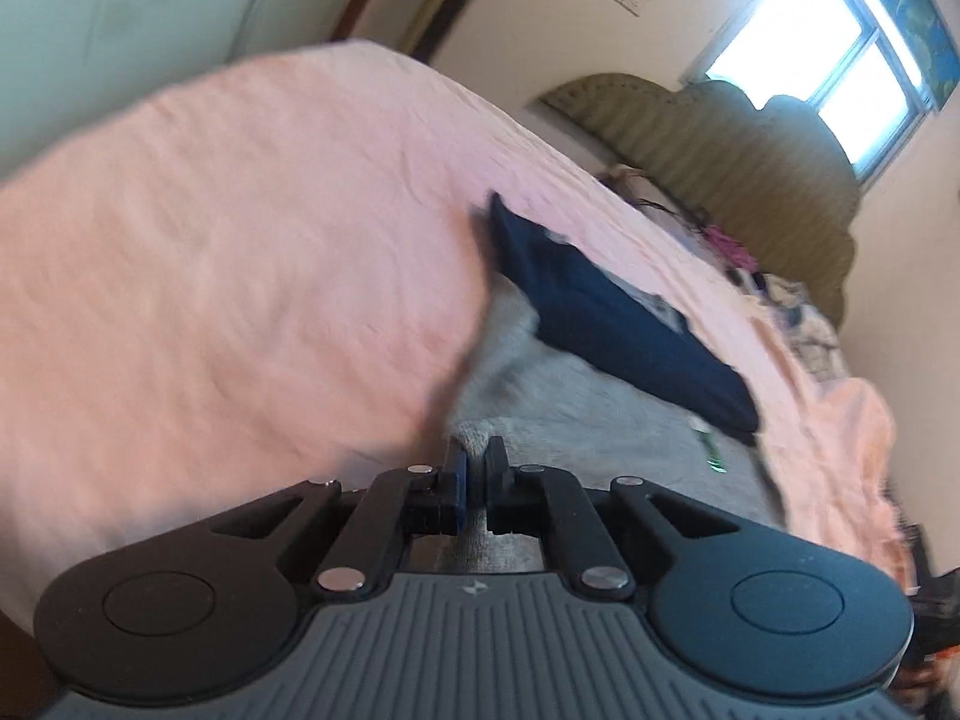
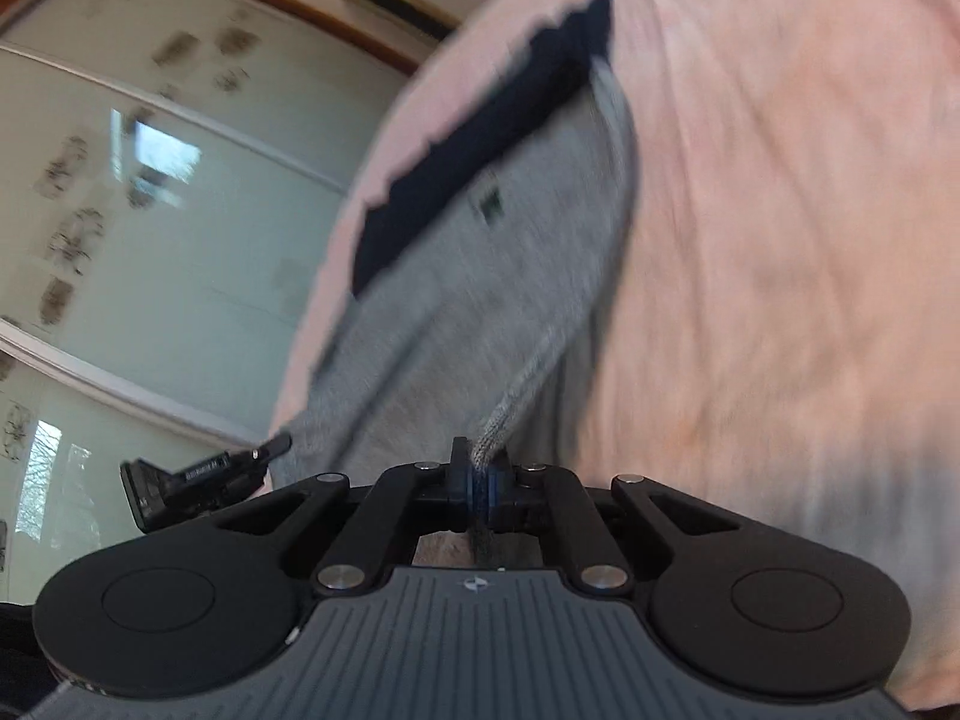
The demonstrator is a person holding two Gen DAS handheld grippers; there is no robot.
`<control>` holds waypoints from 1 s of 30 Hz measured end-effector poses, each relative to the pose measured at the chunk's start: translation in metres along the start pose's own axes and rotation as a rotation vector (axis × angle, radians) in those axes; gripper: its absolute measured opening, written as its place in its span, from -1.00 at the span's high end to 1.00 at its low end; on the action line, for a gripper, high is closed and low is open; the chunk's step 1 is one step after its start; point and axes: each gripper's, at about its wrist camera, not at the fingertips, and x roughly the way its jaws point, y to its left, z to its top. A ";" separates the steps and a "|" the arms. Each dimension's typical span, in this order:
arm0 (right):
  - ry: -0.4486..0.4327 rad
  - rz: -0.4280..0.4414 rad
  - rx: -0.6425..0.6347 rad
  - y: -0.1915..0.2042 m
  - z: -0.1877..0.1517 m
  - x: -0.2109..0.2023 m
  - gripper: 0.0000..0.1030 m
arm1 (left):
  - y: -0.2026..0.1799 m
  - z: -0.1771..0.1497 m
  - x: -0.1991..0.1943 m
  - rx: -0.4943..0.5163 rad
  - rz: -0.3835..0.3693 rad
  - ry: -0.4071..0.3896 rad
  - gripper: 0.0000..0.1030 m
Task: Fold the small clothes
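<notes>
A grey knit garment (image 1: 552, 402) lies on the pink bed sheet (image 1: 240, 240), and a dark navy garment (image 1: 618, 318) lies across its far edge. My left gripper (image 1: 477, 459) is shut, with a thin fold of the grey garment pinched between its pads. In the right wrist view the grey garment (image 2: 480, 276) stretches away from me, with the navy garment (image 2: 480, 138) beyond it. My right gripper (image 2: 480, 468) is shut on the garment's ribbed hem. At the left of that view, the left gripper (image 2: 279, 443) holds the garment's other near corner. Both views are motion-blurred.
The pink sheet (image 2: 780, 240) fills the area around the clothes. A padded headboard (image 1: 750, 168) and a bright window (image 1: 840, 42) stand at the far end, with a pile of mixed clothes (image 1: 798, 312) near them. Frosted wardrobe doors (image 2: 150, 210) run along the bed's side.
</notes>
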 end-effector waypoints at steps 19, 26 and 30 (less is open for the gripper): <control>0.108 0.154 0.177 -0.032 -0.070 -0.015 -0.36 | 0.058 -0.083 -0.016 -0.221 -0.185 0.268 -0.11; 0.139 0.181 0.201 -0.033 -0.079 0.001 -0.38 | 0.054 -0.104 0.008 -0.257 -0.250 0.351 -0.13; 0.155 0.177 0.208 -0.034 -0.078 0.007 -0.40 | 0.056 -0.105 0.003 -0.242 -0.231 0.333 -0.10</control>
